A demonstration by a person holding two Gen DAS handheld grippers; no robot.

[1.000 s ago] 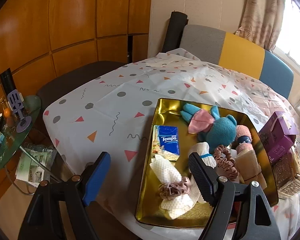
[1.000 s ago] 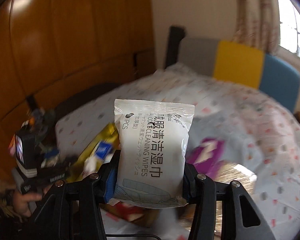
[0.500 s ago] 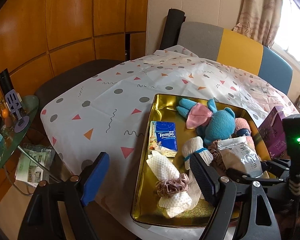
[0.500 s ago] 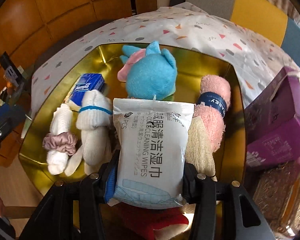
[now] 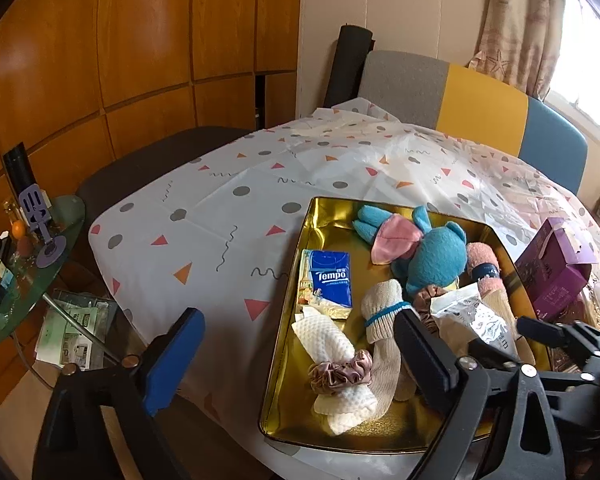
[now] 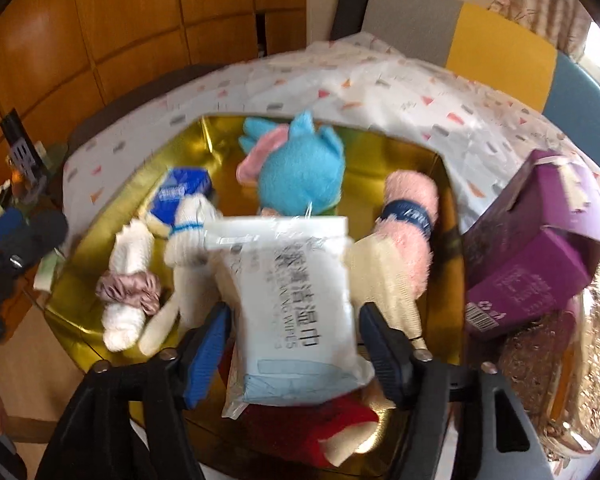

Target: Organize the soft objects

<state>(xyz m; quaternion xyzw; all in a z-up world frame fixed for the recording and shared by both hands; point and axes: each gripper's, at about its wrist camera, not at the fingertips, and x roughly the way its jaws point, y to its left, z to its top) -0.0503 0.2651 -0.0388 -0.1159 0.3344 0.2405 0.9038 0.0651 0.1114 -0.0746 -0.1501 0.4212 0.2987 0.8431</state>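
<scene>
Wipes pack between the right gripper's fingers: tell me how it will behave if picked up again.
The wipes pack looks like a soft film pouch, so it would probably sag and dent under the pads. Its glossy wrapper may slip. It rests on piled soft things in the gold tray, so a push could slide it.

In my gold tray (image 6: 140, 184) the soft things crowd together. The white wipes pack (image 6: 296, 304) lies flat at the tray's near side, across the other items, printed face up. Beyond it, toward the tray's far edge, sits the blue plush toy (image 6: 300, 176) with a pink ear. The pink rolled towel (image 6: 410, 216), banded in navy, lies along the tray's right wall. On the tray's left lie a blue tissue pack (image 5: 332, 276), a white sock (image 5: 380, 320) and a white waffle cloth (image 5: 332, 356) ringed by a mauve scrunchie (image 5: 340, 372).
</scene>
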